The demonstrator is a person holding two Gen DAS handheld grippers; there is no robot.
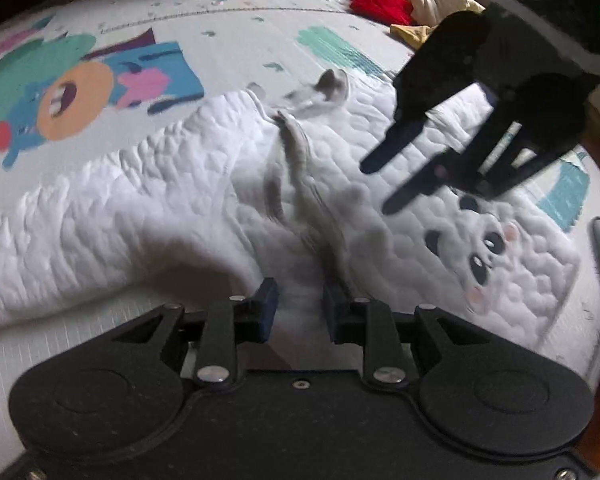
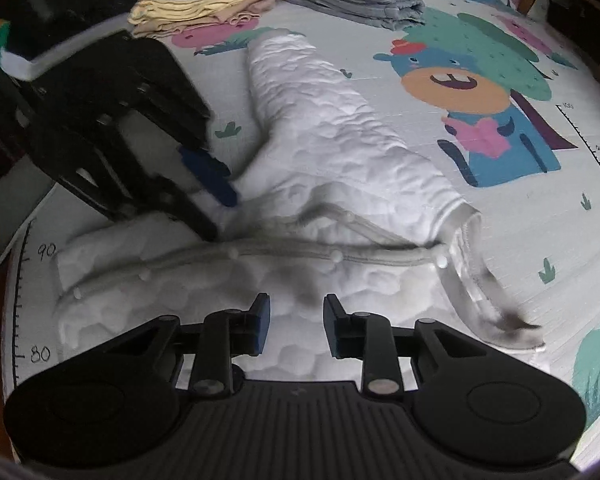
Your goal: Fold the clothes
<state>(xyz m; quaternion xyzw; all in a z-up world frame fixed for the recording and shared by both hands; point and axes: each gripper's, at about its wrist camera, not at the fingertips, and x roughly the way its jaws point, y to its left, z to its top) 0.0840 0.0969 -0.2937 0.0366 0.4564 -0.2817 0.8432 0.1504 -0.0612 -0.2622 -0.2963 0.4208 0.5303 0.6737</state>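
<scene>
The white quilted jacket (image 2: 320, 152) lay spread on the play mat (image 2: 540, 240), front up, one sleeve stretched out, not folded; folded stacks (image 2: 220, 4) sat beyond it, so some clothes were done. Your left gripper (image 1: 300, 304) had its fingers parted around the hem, perhaps touching cloth. Your right gripper (image 2: 296, 324) hovered over the jacket, fingers parted, holding nothing.

The left black plastic two-finger gripper (image 1: 299, 308) has dark blue pads (image 1: 269, 304), rounded disc-shaped housings and silver screws at its linkage pivots. The right black plastic two-finger gripper (image 2: 293, 325) looks the same, with a ribbed base plate between its discs.
</scene>
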